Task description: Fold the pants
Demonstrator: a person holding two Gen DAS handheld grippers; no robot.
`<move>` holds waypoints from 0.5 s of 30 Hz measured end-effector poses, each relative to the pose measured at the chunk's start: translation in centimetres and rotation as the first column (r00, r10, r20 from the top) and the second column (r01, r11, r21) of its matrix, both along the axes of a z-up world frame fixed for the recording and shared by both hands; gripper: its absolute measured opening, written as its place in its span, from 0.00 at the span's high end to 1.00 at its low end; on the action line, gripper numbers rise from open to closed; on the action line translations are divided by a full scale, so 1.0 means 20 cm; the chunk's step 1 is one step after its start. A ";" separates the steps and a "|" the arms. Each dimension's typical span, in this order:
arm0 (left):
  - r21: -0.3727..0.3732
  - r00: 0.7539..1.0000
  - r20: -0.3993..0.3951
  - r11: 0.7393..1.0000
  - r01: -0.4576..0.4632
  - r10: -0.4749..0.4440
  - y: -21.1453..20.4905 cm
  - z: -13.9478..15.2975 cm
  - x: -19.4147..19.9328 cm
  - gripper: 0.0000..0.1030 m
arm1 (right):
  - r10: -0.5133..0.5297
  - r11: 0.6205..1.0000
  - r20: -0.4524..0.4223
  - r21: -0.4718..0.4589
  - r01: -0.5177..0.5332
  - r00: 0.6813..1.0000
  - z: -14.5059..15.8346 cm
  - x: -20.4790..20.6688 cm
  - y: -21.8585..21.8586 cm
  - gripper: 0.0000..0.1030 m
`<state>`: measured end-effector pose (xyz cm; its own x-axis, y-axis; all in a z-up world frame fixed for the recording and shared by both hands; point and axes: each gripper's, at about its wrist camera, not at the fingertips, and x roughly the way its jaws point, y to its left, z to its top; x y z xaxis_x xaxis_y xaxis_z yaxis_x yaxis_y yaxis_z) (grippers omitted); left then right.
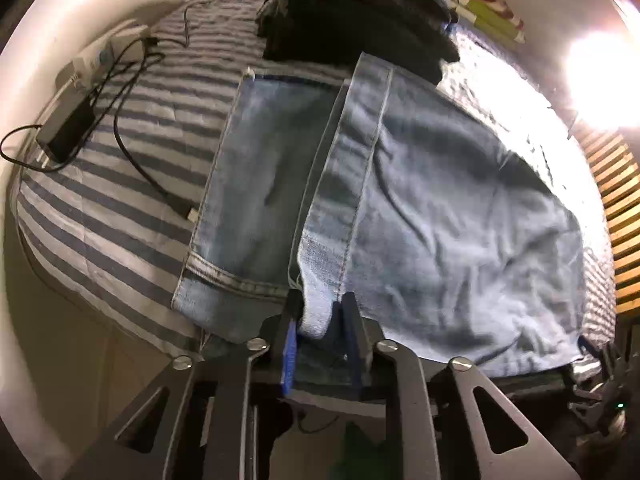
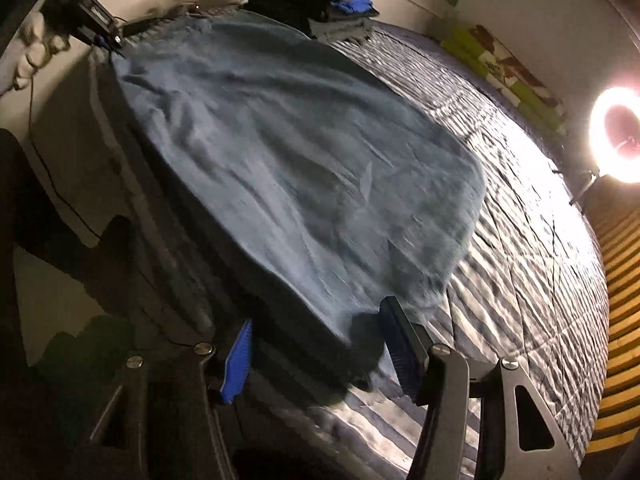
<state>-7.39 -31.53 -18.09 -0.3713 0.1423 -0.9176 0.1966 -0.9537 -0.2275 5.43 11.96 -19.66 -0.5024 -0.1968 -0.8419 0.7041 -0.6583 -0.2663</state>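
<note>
Left gripper (image 1: 318,320): I pinch the jeans (image 1: 400,200) hem, at 6 o'clock.
Right gripper (image 2: 316,344): my jaws stand wide, denim edge between, unpressed.
Striped bedcover (image 1: 120,200): beneath.

Jeans (image 1: 400,208): one pair, light blue denim, spread at the centre of the striped cover; two leg hems (image 1: 224,276) showing at 6 o'clock in the left wrist view.
Grippers: two; the left gripper (image 1: 318,320) at 6 o'clock of its own view, the right gripper (image 2: 320,344) at 6 o'clock of its own.
Blue pads: two per gripper, four in all.
Stack of dark folded clothes (image 1: 352,28): one, at 12 o'clock.
Striped bed cover (image 1: 120,184): one.
Black cables (image 1: 132,136): at least two, at 9 to 10 o'clock.
Black box (image 1: 68,132): one, at 9 o'clock.
Ring light (image 2: 620,136): one, at 3 o'clock.
</note>
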 end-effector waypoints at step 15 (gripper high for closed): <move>0.056 0.999 0.023 0.998 -0.042 0.041 -0.03 -0.01 -0.01 0.54 | 0.004 1.000 -0.006 0.031 -0.004 1.000 0.01 -0.03 0.03 0.77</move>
<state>-7.64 -32.16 -18.23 -0.3578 0.1796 -0.9164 0.2410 -0.9303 -0.2764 4.77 12.54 -19.52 -0.5063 -0.1731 -0.8448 0.7053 -0.6467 -0.2902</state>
